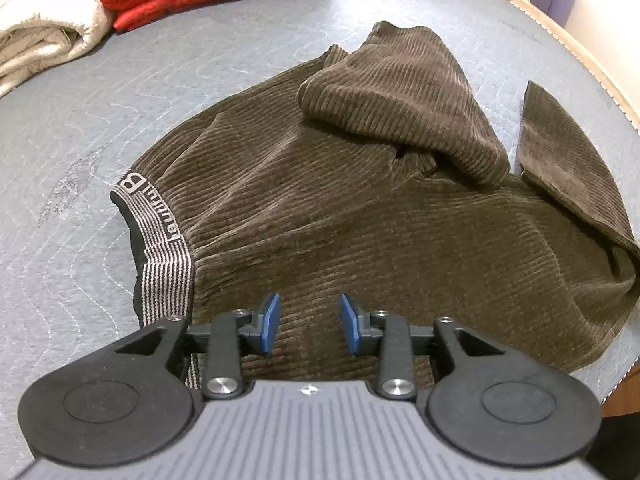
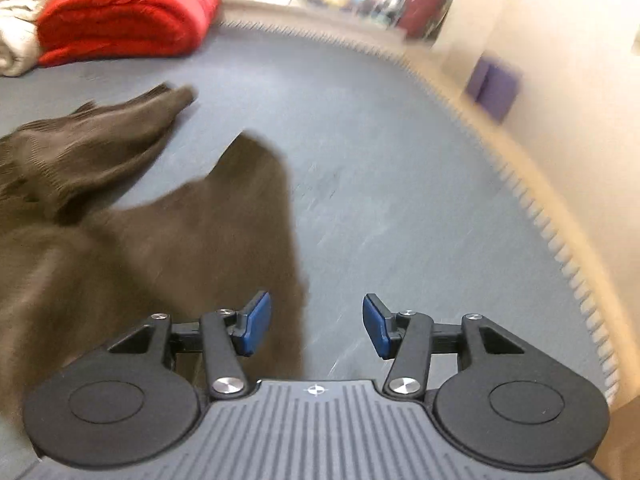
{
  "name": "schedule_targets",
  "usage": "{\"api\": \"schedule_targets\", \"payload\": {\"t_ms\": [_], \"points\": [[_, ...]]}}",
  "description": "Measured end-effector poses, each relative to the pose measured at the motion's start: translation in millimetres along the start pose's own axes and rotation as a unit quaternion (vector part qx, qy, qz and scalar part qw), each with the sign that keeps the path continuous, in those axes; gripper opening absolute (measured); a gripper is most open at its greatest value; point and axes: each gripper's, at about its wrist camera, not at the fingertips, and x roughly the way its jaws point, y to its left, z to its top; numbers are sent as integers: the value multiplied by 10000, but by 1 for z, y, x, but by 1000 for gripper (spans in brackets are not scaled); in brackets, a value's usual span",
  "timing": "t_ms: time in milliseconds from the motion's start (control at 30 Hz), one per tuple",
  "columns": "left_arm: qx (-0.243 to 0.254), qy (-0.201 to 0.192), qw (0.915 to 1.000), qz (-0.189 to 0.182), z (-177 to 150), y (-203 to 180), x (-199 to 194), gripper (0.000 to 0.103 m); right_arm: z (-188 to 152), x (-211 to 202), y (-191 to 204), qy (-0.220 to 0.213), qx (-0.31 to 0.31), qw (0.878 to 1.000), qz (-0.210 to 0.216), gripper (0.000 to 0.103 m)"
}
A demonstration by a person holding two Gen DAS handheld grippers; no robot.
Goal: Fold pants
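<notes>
We hold the left gripper (image 1: 308,324) and right gripper (image 2: 316,324) spread and empty above brown corduroy pants (image 1: 360,232) crumpled on a grey quilted pad (image 1: 80,160). The striped waistband (image 1: 160,236) shows a large "B"; its smaller lettering is unreadable.

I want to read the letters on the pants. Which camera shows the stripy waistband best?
The left wrist view: the striped waistband of the brown pants is sharp there, lettering visible. The right wrist view is blurred and shows only brown fabric, no waistband.

Black tongs (image 1: 308,324), blue pads (image 1: 269,323)
</notes>
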Motion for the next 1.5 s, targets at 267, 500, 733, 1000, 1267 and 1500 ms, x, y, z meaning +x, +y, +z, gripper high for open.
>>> {"api": "schedule_targets", "payload": {"t_ms": [267,500,733,1000,1267,1500], "points": [[-71,-7,10000,-1,1,9,-1,41,27,33,93,15,-840,9909,1055,57],[-228,112,9997,30,1,18,3,41,32,75,174,516,-1870,9723,1300,57],[-226,103,9997,65,3,21,5,41,40,75,141,457,-1194,9857,1093,7],[-157,38,9999,-27,5,6,2,41,22,33,-61,-397,1985,9793,40,6],[3,74,10000,-56,6,-14,5,41,-139,62,-235,1406,4715,8505,-1859,12],[103,133,9999,-14,10,-25,13,43,-158,62,-259,1564,4496,8510,-2218,22]]}}
